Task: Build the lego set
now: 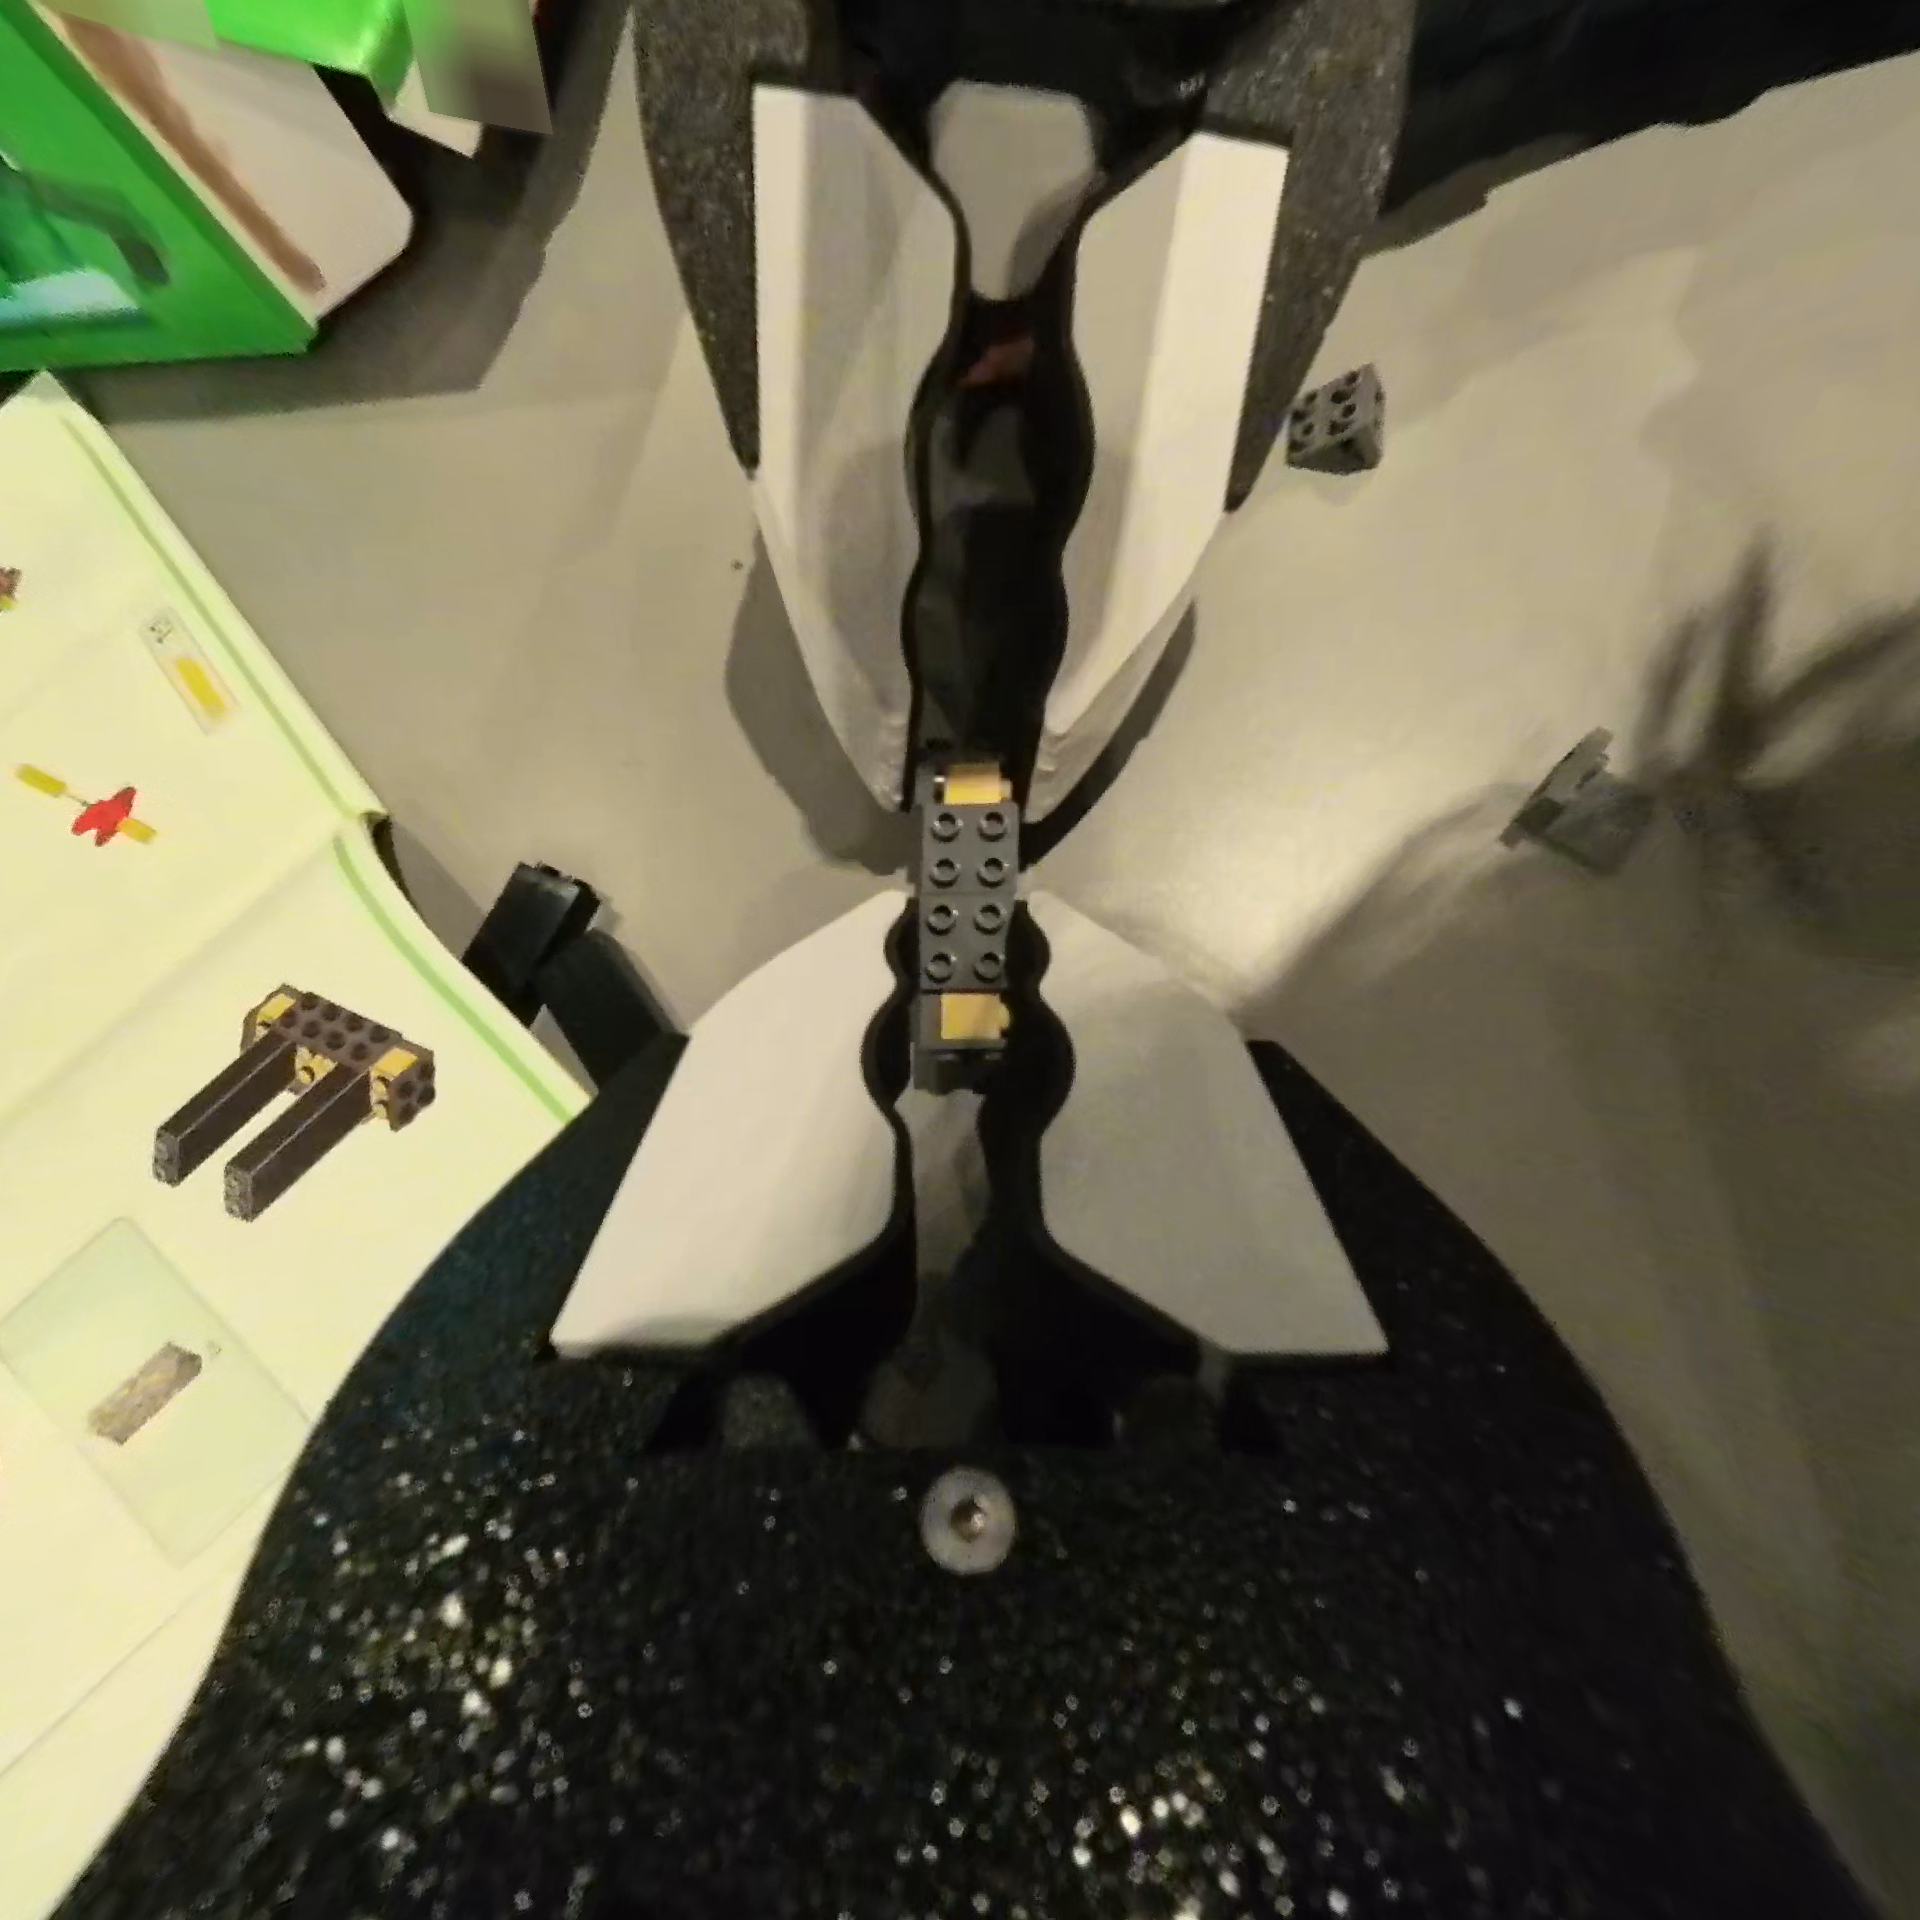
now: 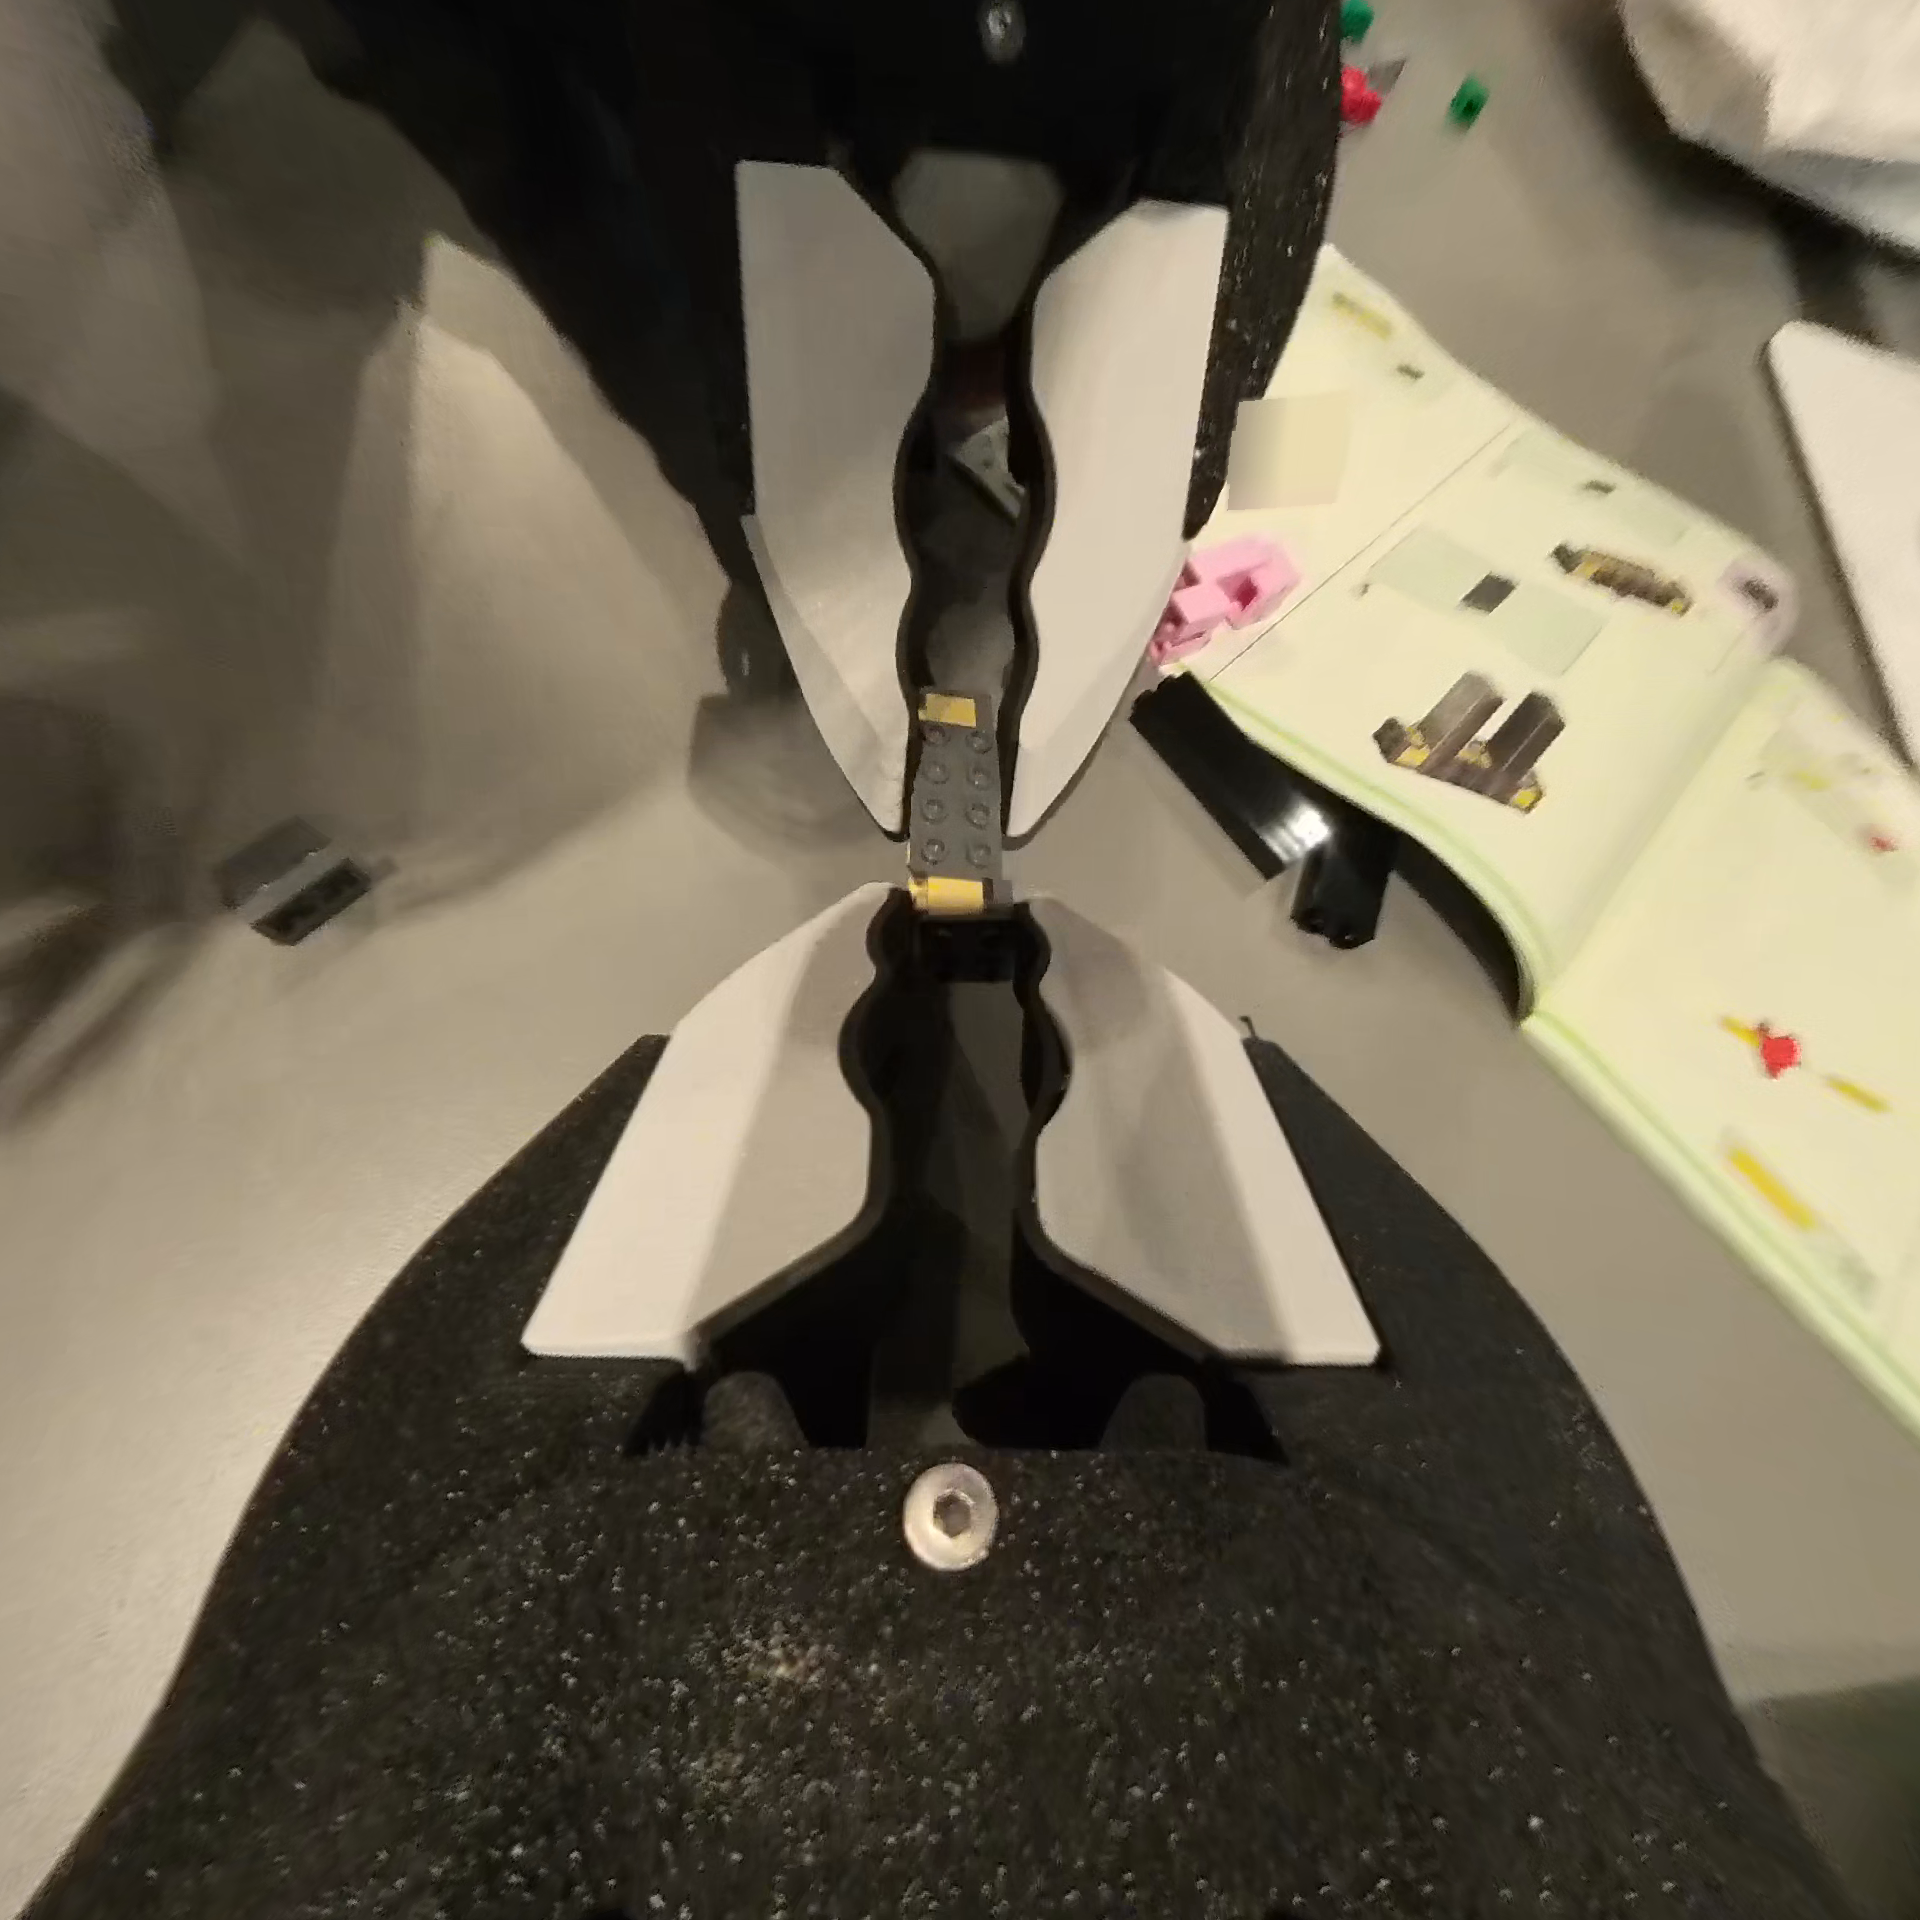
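Lego assembly [image 1: 966, 914] — between 2 tools

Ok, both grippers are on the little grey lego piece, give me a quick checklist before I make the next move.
1. Left gripper holds its end of the grey lego piece: ok, fingers closed on the tan end.
2. Right gripper holds the other end: ok, closed on it in its own view.
3. Studs on top uncovered for the next brick: ok, all eight show.
4. Instruction booklet open to the build picture: ok, though blurred.
5. Long black brick within sight: ok, lying by the booklet edge.
6. Loose grey bricks clear of both grippers: ok, apart on the table.
7. Underside of the held piece: cannot tell, hidden.
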{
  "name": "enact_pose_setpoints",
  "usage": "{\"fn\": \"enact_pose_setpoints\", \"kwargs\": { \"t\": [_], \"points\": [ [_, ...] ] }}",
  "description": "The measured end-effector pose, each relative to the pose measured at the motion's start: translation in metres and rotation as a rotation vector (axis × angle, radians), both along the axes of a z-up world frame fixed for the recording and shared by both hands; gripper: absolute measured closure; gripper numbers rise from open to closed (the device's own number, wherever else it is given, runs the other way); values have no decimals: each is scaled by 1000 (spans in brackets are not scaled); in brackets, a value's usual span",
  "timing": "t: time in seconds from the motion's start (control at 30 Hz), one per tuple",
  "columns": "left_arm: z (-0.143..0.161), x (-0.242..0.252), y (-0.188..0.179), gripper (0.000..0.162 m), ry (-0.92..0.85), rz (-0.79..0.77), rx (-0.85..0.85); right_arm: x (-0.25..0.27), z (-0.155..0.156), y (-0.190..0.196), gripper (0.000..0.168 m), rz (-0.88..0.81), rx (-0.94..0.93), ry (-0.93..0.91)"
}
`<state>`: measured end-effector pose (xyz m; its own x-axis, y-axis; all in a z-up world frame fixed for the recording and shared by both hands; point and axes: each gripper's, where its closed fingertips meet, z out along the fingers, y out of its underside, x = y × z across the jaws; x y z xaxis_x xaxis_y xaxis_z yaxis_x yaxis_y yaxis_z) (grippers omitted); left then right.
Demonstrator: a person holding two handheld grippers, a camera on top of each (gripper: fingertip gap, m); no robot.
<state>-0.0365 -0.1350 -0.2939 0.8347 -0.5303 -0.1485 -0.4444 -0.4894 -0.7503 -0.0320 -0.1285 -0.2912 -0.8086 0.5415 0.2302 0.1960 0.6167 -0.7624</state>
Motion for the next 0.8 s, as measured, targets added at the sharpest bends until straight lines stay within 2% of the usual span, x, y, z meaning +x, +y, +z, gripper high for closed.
{"fn": "enact_pose_setpoints", "kwargs": {
  "t": [0.2,0.43,0.5,0.6,0.7,0.8],
  "points": [
    [-1,1,0,146,-54,0,-19,1,-2,0,150,7,-30,-62],
    [-2,3,0,146,-39,2,-34,3,-2,-2,150,8,-36,-80],
    [-2,3,1,146,-24,4,-34,4,-3,-4,141,3,-52,-109],
    [-2,3,1,146,-20,6,-34,6,-4,-5,141,8,-62,-140],
    [-2,3,1,146,-29,8,-36,7,-3,-5,140,14,-57,-125],
    [-2,3,1,146,-28,7,-34,6,0,-3,132,16,-56,-81]
  ]
}}
